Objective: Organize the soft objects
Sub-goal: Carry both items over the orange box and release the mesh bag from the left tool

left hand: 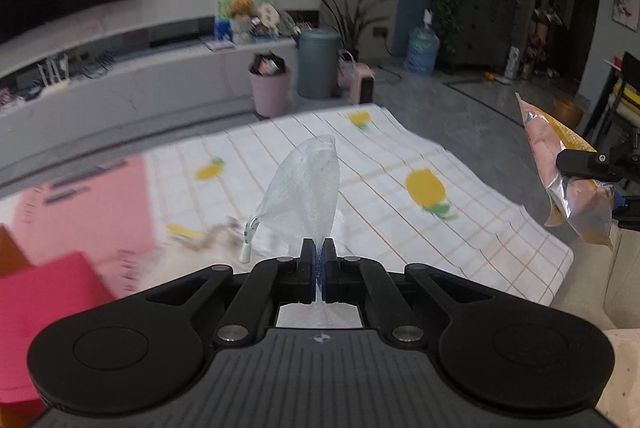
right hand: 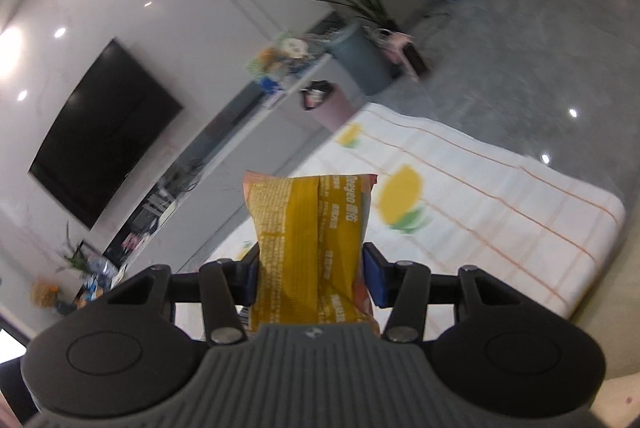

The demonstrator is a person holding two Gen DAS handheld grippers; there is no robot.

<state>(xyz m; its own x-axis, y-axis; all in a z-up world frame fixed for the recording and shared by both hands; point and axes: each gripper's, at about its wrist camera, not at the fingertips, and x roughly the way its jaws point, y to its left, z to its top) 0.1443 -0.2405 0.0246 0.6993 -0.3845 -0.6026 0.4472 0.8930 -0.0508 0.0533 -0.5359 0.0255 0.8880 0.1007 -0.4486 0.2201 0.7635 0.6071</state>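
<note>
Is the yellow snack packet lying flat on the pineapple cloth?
No, the yellow snack packet is held up between the right tongs, above the cloth.

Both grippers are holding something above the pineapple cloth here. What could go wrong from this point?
1. The left gripper pinches only a thin edge of the clear plastic pouch, which could slip or tear free.
2. The right gripper squeezes the yellow snack bag across its width; pressing harder might crush the contents or burst it.
3. In the left wrist view the two held items look fairly close, so they might collide.
</note>
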